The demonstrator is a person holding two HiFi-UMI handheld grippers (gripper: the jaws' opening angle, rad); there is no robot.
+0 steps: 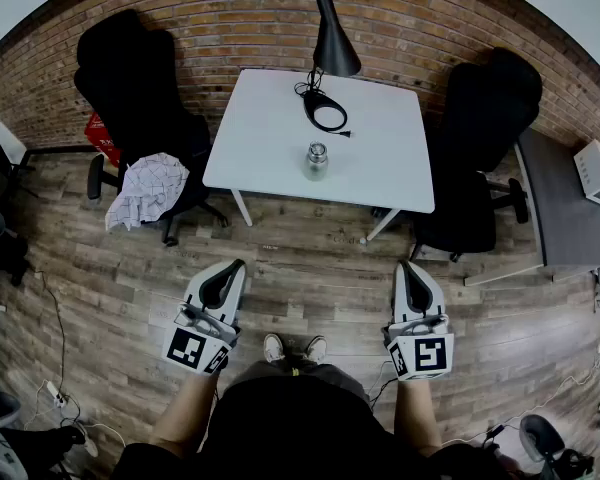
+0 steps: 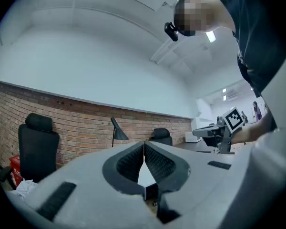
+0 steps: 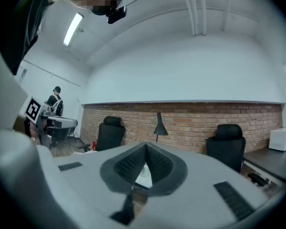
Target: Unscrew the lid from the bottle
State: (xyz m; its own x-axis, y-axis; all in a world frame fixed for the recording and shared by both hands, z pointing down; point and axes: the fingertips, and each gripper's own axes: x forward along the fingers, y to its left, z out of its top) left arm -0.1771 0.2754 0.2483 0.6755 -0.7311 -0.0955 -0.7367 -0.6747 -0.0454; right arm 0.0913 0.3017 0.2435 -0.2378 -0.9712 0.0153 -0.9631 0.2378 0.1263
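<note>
We noted left gripper (image 1: 234, 267) and right gripper (image 1: 408, 269) pinched together, empty; bottle (image 1: 316, 161) upright, far ahead, midway between them.

Red brick wall (image 1: 230, 8) at back, white wall (image 2: 86, 75) above it. Wood plank floor (image 1: 310, 268). White table (image 1: 270, 138) with black lamp (image 1: 332, 33). Black office chair (image 1: 130, 78) on left side, second chair (image 1: 485, 108) on right. Dark desk (image 1: 560, 208) at far right. Ceiling tube light (image 3: 72, 28) lit.

An office, by its furnishings: black swivel chairs (image 1: 130, 78) flank a white bench (image 1: 280, 138) under a black desk lamp (image 1: 332, 33); brick wall (image 1: 230, 8) behind (wood-plank floor (image 1: 310, 268)); a second desk (image 1: 560, 208) alongside.
</note>
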